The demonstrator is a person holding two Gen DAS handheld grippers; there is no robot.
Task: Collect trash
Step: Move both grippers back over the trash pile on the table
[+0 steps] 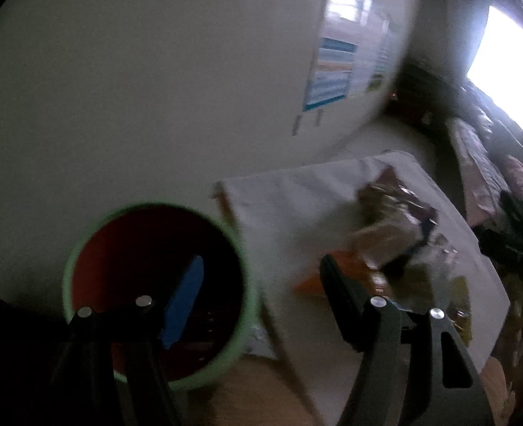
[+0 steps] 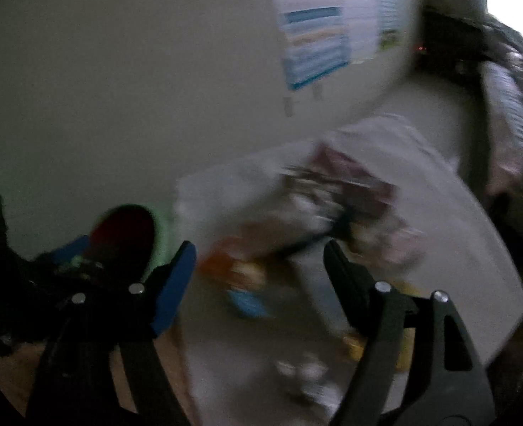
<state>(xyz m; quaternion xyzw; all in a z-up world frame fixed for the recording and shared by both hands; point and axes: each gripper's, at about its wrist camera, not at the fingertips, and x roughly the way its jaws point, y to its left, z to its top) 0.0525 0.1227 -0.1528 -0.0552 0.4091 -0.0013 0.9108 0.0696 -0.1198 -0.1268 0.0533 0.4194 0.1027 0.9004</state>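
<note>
While both views blur, we see each hand-held gripper, left (image 1: 259, 277) and right (image 2: 258, 262), spread wide and empty; crinkled wrappers (image 1: 389, 220) litter the cloth-covered tabletop (image 1: 290, 195) at two o'clock of the round green-rimmed bin (image 1: 155, 284).

One green-rimmed bin (image 1: 155, 294), lower left of frame. One white cloth (image 1: 297, 195), centre right. One orange wrapper (image 1: 311, 280); one blue scrap (image 2: 249, 303). Other wrappers too blurred to count. One wall poster (image 1: 332, 71), upper right.
</note>
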